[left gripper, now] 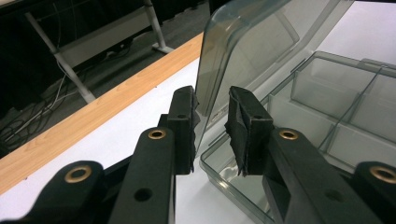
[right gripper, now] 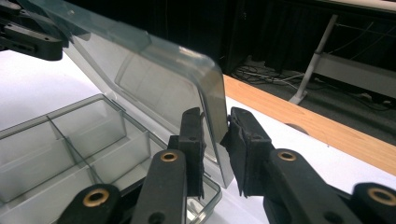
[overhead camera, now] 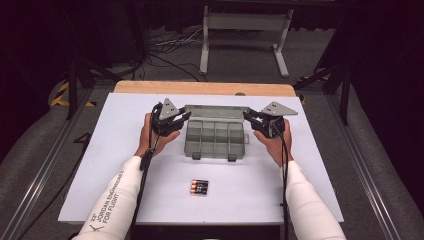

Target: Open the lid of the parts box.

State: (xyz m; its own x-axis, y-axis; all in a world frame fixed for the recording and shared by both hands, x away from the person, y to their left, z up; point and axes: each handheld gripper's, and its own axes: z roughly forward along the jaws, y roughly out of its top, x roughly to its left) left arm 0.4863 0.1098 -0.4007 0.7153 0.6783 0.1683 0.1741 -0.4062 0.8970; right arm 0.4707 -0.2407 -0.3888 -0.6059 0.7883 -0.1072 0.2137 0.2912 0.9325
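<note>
A clear grey compartment box (overhead camera: 215, 142) sits mid-table with its lid (overhead camera: 216, 111) raised upright at the back. My left gripper (overhead camera: 186, 116) is shut on the lid's left edge; in the left gripper view the jaws (left gripper: 212, 112) straddle the lid (left gripper: 261, 51) at its rim, above the box (left gripper: 322, 93). My right gripper (overhead camera: 247, 117) is shut on the lid's right edge, and in the right gripper view its pads (right gripper: 215, 126) press the lid (right gripper: 154, 79) rim from both sides. The box (right gripper: 70, 135) compartments hold nothing. The left gripper (right gripper: 32, 39) shows at the lid's far corner.
A pack of batteries (overhead camera: 199, 187) lies on the white table top (overhead camera: 110, 165) near the front edge, between my forearms. A wooden strip (overhead camera: 200, 88) runs along the table's far side. Beyond it, white desk legs (overhead camera: 205, 45) and cables stand on the floor.
</note>
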